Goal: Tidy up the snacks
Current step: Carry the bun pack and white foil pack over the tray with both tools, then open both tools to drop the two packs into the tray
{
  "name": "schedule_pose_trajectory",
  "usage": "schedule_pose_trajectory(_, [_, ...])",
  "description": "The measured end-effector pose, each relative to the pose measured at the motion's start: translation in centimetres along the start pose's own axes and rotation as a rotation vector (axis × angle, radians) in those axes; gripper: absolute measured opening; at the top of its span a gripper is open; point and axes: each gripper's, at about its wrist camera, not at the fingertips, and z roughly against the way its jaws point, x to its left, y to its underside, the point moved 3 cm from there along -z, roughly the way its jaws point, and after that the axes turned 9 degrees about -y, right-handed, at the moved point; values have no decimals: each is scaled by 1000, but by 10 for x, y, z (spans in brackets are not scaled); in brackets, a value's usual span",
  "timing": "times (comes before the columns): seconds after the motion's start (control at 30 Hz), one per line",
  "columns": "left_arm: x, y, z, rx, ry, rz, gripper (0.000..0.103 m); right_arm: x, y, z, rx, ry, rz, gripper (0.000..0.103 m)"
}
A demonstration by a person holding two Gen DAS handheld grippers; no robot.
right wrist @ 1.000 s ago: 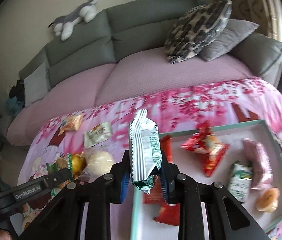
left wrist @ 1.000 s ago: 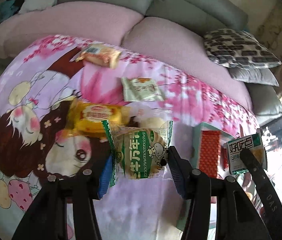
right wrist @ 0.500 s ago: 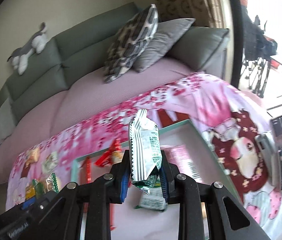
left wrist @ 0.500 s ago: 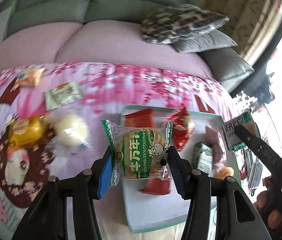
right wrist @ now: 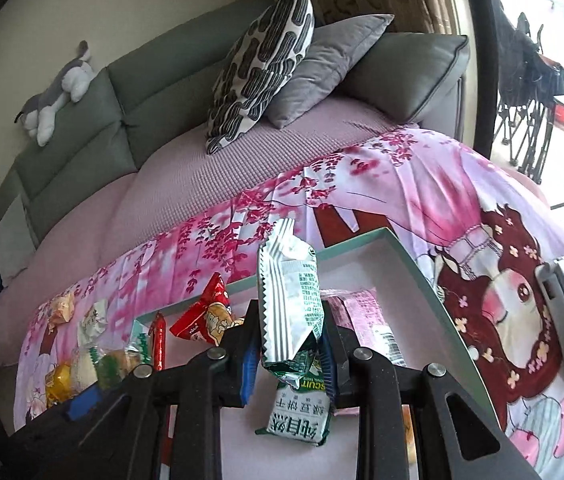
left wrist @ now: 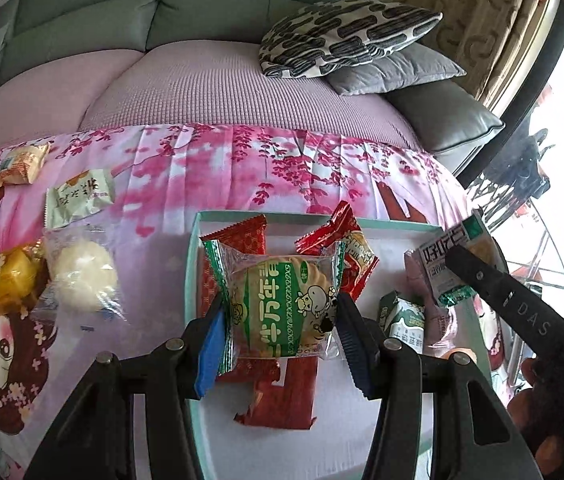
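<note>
green-and-clear wrapper first: your left tool [left wrist: 280, 320] is clenched on the sides of a round biscuit pack [left wrist: 280, 308], holding it above the near left part of the teal-rimmed tray [left wrist: 192, 280], over the red snack packs [left wrist: 282, 392] lying inside. your right tool [right wrist: 287, 356] grips a silver-and-green biscuit packet [right wrist: 289, 308] upright over the same tray, just above a green biscuit pack [right wrist: 297, 412] on its floor. four more snacks, among them a yellow cake pack [left wrist: 4, 284] and a white bun [left wrist: 82, 276], lie on the pink cartoon cloth [left wrist: 162, 184] left of the tray.

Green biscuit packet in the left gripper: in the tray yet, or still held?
Held. The green biscuit packet sits clamped in the left gripper, above the tray, not released.
</note>
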Motion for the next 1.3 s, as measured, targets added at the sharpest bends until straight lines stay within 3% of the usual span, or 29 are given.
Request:
schedule_pose_trajectory(0.6, [-19, 1, -26, -5, -34, -20, 55, -11, 6, -30, 48, 3, -20, 29])
schedule_pose_trajectory(0.7, [-23, 2, -23, -3, -36, -40, 65, -10, 5, -27, 43, 8, -9, 29])
schedule_pose_trajectory(0.97, [-18, -3, -2, -24, -52, -40, 71, -10, 3, -14, 56, 42, 11, 31])
schedule_pose_trajectory(1.07, [-8, -4, 4, -23, -96, -31, 71, -9, 6, -9, 75, 61, 26, 39])
schedule_pose_trajectory(1.13, [3, -3, 8, -17, -130, -14, 72, -8, 8, -7, 86, 72, 32, 60])
schedule_pose_trajectory(1.2, [14, -2, 8, 1, -165, 12, 78, -6, 11, -4, 91, 86, 43, 64])
schedule_pose_trajectory(1.23, [20, 0, 8, 8, -182, 26, 86, -5, 11, -4, 93, 91, 47, 65])
schedule_pose_trajectory(1.3, [32, 3, 8, 26, -224, 52, 87, -3, 13, -3, 100, 98, 54, 71])
